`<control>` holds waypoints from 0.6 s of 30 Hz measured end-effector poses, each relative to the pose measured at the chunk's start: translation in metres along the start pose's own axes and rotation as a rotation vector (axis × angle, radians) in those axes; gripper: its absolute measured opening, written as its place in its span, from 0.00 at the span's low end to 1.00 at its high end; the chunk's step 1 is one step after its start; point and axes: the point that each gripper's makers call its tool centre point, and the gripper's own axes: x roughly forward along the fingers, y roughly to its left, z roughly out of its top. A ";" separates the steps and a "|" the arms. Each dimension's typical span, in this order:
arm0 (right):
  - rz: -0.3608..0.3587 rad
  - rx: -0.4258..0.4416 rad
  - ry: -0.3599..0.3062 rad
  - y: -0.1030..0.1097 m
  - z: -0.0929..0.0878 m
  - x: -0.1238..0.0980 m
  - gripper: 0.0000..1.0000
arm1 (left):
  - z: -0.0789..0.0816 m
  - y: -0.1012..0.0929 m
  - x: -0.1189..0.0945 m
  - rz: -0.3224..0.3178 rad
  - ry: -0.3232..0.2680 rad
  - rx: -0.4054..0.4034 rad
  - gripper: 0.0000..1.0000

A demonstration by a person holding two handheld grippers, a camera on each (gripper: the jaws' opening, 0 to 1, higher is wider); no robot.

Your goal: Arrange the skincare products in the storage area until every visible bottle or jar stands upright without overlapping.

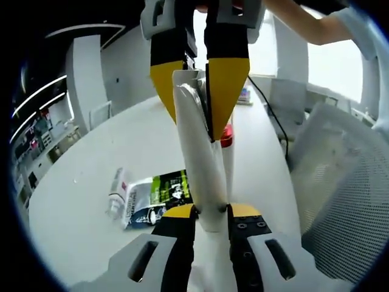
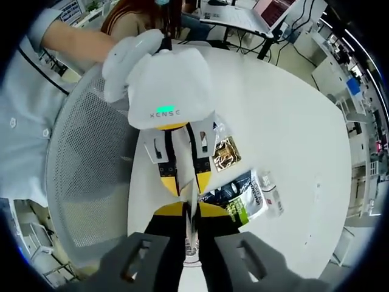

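The round white table carried the stock; a mesh chair stood at its edge. Both grippers were held above the table, facing one another, each clamped on an end of one white tube, evidently to steady it between them for turning upright. The left gripper pinched its near end; the right gripper pinched the flat crimped end. A green-and-black sachet and a small white tube lay flat just beside each other, not yet stood up.
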 end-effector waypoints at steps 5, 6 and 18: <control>0.007 0.000 -0.005 0.002 0.000 0.000 0.05 | -0.001 0.000 0.001 -0.003 0.001 -0.002 0.17; 0.006 -0.001 -0.005 0.002 0.000 0.000 0.05 | -0.001 0.000 0.001 -0.003 0.001 -0.002 0.17; 0.003 0.022 -0.021 -0.001 -0.001 0.003 0.09 | -0.001 0.001 0.002 -0.007 0.002 0.000 0.17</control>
